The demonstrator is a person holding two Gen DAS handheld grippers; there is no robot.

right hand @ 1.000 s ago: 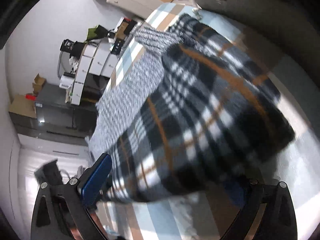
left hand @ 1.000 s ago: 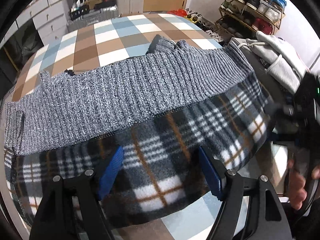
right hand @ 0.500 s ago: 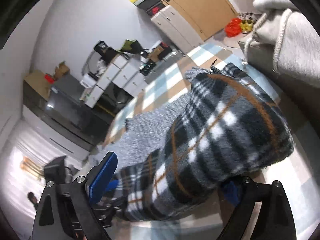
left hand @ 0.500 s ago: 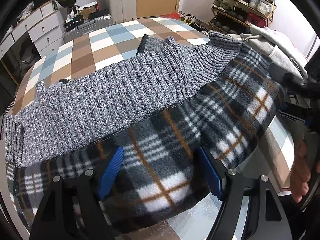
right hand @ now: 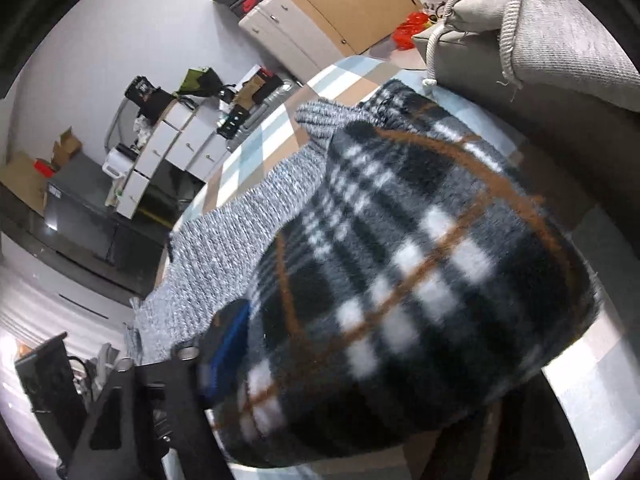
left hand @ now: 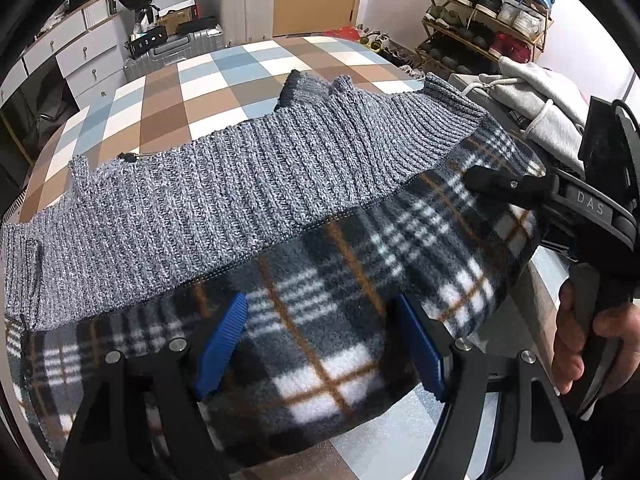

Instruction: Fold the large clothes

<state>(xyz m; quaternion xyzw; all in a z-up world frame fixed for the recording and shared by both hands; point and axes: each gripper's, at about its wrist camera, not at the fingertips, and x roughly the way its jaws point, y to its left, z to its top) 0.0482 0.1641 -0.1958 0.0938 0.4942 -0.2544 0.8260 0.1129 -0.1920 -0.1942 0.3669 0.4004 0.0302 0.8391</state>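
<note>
The plaid fleece garment [left hand: 328,344] with its grey knit layer [left hand: 224,208] lies folded on the checked worktop [left hand: 224,92]. My left gripper [left hand: 320,344] stands released astride its near edge. My right gripper [right hand: 340,364] is closing around the fleece's corner, not yet clenched.
</note>
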